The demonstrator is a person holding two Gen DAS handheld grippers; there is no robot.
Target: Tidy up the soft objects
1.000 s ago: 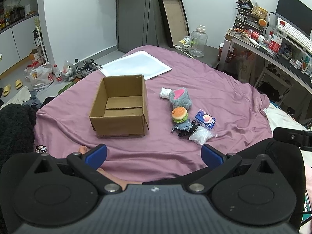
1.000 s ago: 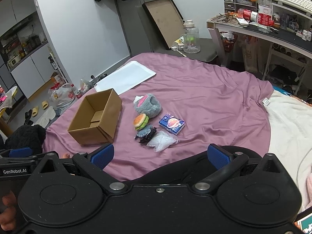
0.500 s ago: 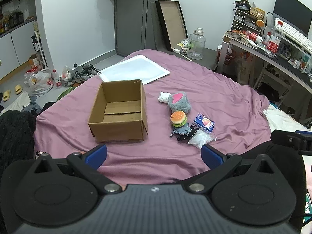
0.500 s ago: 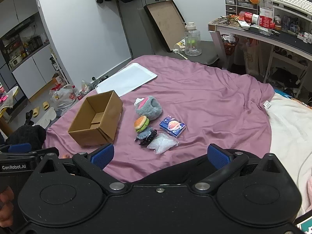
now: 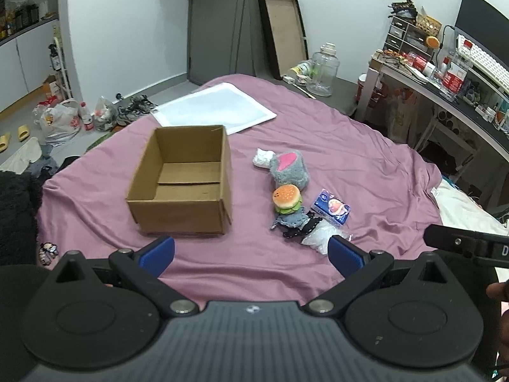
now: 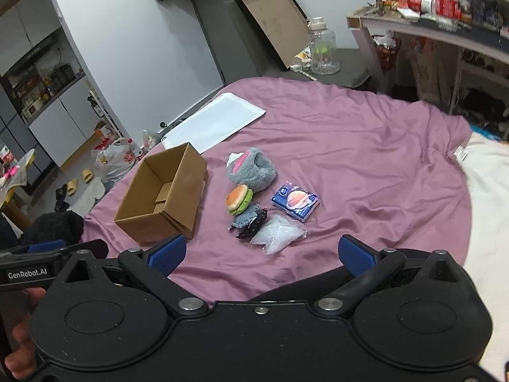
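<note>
One box (image 5: 187, 178) sits open-side up on the bed (image 5: 366, 172), empty, I'd guess so I can just drop stuff in. Beside it is one huddle of soft things: one grey plush (image 5: 289, 168), one burger (image 5: 286, 198), one blue pack (image 5: 331, 207), one clear bag (image 5: 319, 235) (plus a dark tangle I can't make out). Both my grippers, left (image 5: 251, 251) and right (image 6: 261, 253), hang back, fingers spread wide, holding nothing.

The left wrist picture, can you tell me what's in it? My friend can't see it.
An open, empty cardboard box sits on a purple bedsheet, with a small pile beside it: a grey plush toy, a burger plush, a blue packet and a clear plastic bag. The left tool is open and holds nothing.
</note>
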